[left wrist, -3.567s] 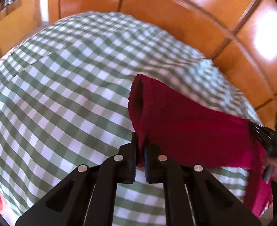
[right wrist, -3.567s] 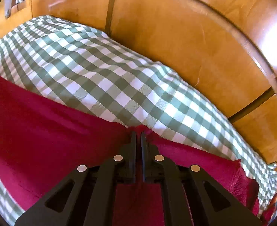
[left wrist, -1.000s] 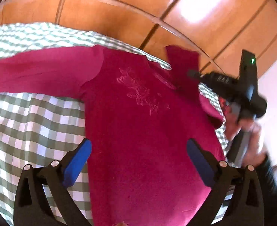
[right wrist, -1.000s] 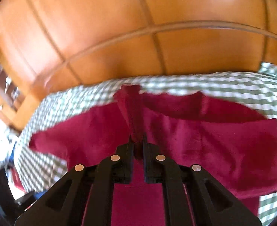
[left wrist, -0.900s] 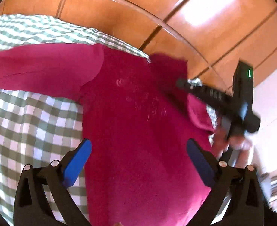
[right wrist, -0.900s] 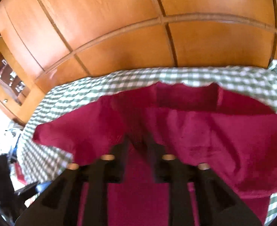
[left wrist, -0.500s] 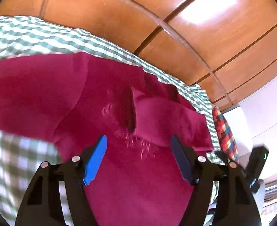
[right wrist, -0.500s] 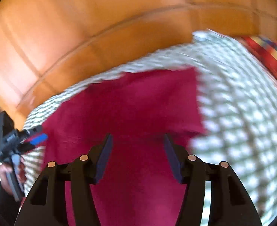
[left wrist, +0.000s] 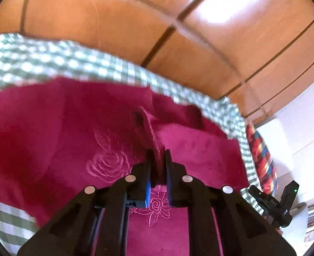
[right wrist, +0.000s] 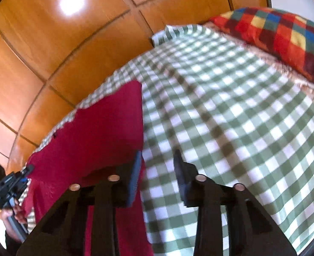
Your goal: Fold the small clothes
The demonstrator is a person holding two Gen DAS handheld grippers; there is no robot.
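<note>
While we keep the left gripper [left wrist: 158,160] pinched shut on a raised ridge of the red top [left wrist: 56,132], beside the stitched rose [left wrist: 109,164], our grip has only a thin pleat, and a sharp pull could slide it out or drag the whole garment. Our right gripper [right wrist: 157,162] has its jaws closing with nothing between them but checked cloth; its left finger [right wrist: 134,179] sits at the top's near side edge, so it may clamp the bedsheet [right wrist: 231,117] along with the hem, or miss the hem altogether.

We judge the top soft and fuzzy, a plush knit that bunches easily; its folded sleeve lies over the chest as a flat flap. It sprawls across the bed's far side, reaching almost to the far edge. Under it the green-and-white sheet looks thin, smooth and liable to ruck. Further right, at the bed's end, lies a multicoloured checked blanket [right wrist: 284,36], thick and woolly. Beyond stand glossy wooden panels [left wrist: 114,21].
</note>
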